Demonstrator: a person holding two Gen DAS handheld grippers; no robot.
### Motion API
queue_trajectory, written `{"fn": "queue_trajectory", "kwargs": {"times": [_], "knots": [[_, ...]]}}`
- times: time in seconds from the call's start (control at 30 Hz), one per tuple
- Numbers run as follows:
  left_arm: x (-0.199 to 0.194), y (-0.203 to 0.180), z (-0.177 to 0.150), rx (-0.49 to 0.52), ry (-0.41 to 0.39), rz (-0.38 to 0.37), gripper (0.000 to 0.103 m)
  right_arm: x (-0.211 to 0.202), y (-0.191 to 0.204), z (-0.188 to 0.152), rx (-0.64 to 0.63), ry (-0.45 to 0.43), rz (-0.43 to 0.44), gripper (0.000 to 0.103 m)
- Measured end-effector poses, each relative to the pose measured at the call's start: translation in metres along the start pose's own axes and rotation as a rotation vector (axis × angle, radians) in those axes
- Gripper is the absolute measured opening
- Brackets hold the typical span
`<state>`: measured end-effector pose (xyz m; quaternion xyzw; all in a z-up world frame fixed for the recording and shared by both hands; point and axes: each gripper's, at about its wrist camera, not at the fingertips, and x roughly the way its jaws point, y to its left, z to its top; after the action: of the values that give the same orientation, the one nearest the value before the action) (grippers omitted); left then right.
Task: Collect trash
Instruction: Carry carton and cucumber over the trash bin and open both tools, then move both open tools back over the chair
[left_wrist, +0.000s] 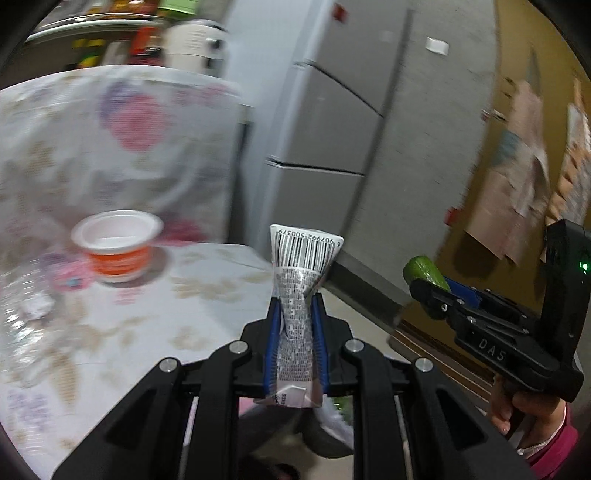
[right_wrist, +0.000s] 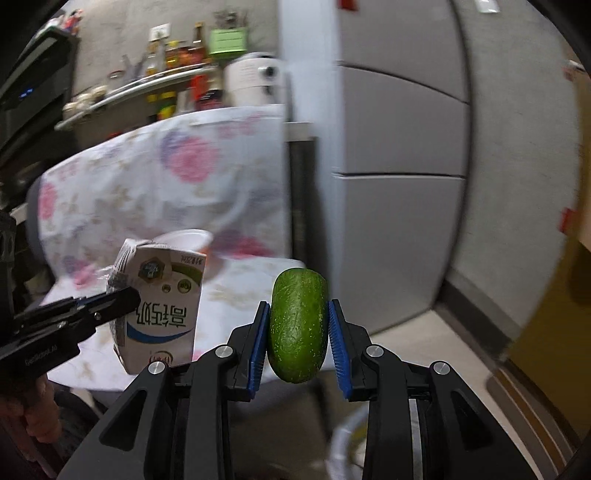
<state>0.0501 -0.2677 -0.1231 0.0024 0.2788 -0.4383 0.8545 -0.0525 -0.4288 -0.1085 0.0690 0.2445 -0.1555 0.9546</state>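
My left gripper (left_wrist: 297, 306) is shut on a squashed white milk carton (left_wrist: 301, 280) with a barcode at its top end; the same milk carton (right_wrist: 159, 314) shows at the left of the right wrist view with the left gripper's fingers (right_wrist: 110, 301) on it. My right gripper (right_wrist: 298, 314) is shut on a green cucumber piece (right_wrist: 298, 325), held upright between the blue pads. That cucumber piece (left_wrist: 424, 273) also pokes out of the right gripper at the right of the left wrist view. A white and orange cup (left_wrist: 118, 245) stands on the flowered tablecloth (left_wrist: 110, 332).
A grey fridge (left_wrist: 332, 129) stands past the table's corner, with floor below it. A shelf with bottles and jars (right_wrist: 166, 66) and a white appliance (right_wrist: 251, 81) lie behind the table. Cardboard (left_wrist: 517, 166) leans on a yellow wall. A person's hand (left_wrist: 524, 410) holds the right gripper.
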Motion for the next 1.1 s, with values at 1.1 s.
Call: {"fn": "queue_trajectory", "kwargs": {"times": [1.1], "knots": [[0.124,-0.098,-0.026,0.085,0.189,-0.180,0.049,-0.011,-0.142,-0.072,0.254,0.075,-0.204,0.042]]}}
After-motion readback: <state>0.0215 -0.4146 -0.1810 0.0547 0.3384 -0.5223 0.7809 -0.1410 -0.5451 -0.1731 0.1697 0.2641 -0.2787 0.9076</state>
